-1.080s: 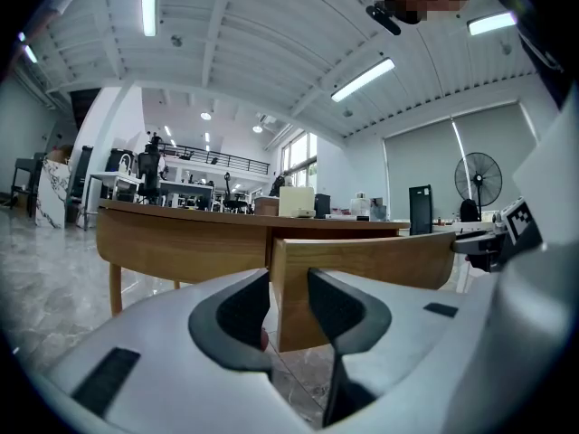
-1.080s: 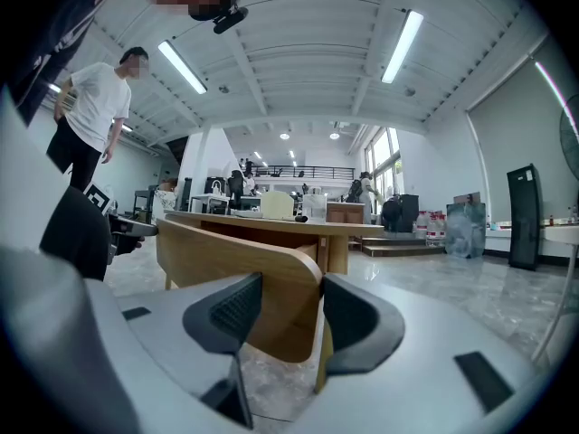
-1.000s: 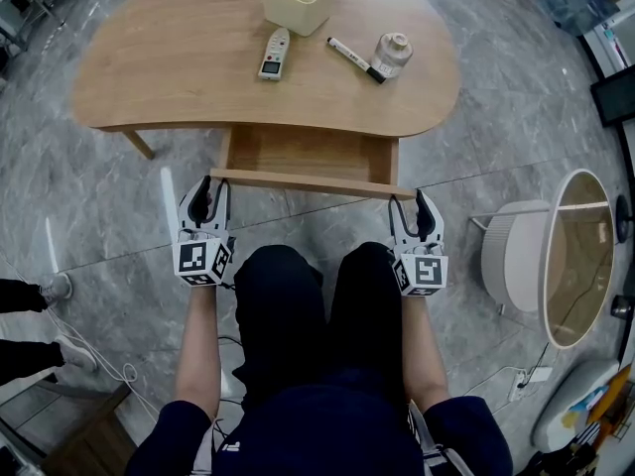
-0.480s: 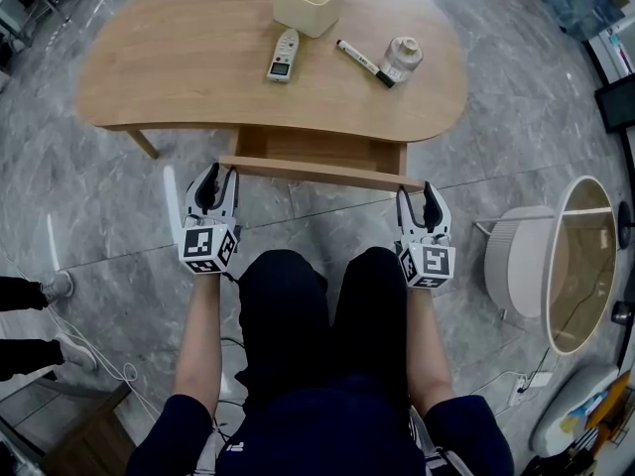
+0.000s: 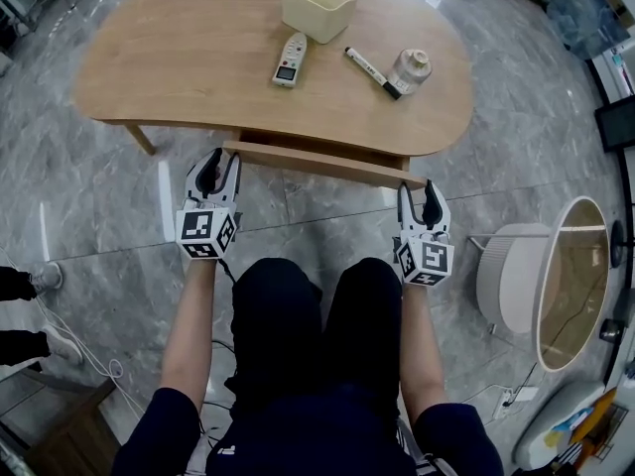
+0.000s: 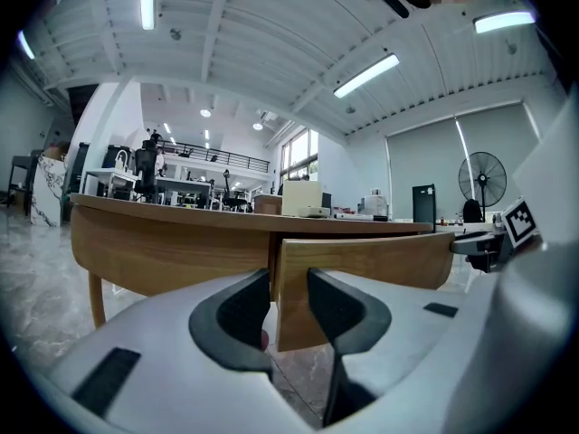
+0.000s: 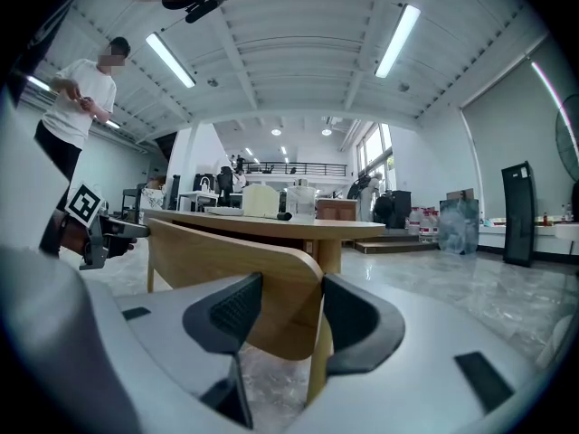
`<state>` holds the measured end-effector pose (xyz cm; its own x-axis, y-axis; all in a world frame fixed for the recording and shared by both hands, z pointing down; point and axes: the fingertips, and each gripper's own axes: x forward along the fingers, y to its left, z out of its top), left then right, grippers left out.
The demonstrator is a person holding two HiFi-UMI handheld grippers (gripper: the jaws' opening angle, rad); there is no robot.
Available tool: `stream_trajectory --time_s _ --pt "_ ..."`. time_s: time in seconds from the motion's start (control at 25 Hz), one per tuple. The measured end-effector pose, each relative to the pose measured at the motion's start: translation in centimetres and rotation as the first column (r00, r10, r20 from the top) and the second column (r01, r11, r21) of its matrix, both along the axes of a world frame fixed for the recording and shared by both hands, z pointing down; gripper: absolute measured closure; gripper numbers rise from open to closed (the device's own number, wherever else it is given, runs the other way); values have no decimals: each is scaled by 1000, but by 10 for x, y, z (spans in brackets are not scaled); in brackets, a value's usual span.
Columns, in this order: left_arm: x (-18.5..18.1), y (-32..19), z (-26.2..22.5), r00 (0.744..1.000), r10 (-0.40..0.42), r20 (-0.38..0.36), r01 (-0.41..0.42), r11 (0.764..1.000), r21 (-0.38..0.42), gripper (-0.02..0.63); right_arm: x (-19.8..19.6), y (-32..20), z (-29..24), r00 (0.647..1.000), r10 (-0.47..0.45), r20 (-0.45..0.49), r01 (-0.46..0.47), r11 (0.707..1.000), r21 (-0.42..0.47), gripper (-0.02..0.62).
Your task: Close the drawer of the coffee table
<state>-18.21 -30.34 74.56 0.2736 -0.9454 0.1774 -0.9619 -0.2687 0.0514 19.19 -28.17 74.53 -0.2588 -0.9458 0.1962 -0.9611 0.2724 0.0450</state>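
Wooden drawer front [image 5: 317,164] lies just ahead of both tongs, pushed almost fully in under the surface [image 5: 169,58]. The left tongs [image 5: 216,164] are narrowly parted at its left end, with that end showing in the gap between the jaws. The right tongs [image 5: 420,194] are likewise narrowly parted at its right end. Farther beyond the tongs, on top, sit a cream tub [image 5: 317,8], a remote [image 5: 290,60], a marker [image 5: 372,71] and a small jar [image 5: 412,65].

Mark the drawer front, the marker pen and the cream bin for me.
drawer front [image 5: 322,164]: head view, middle of the wooden front board.
marker pen [image 5: 369,69]: head view, middle of its white barrel.
cream bin [image 5: 316,25]: head view, its near outer wall.
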Motion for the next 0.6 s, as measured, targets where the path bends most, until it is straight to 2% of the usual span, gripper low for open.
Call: stream_trajectory --time_s 0.6 --pt "0 -26 0 1000 -2 -9 2 1000 3 468 0 -26 0 1000 3 1 -3 1000 6 368"
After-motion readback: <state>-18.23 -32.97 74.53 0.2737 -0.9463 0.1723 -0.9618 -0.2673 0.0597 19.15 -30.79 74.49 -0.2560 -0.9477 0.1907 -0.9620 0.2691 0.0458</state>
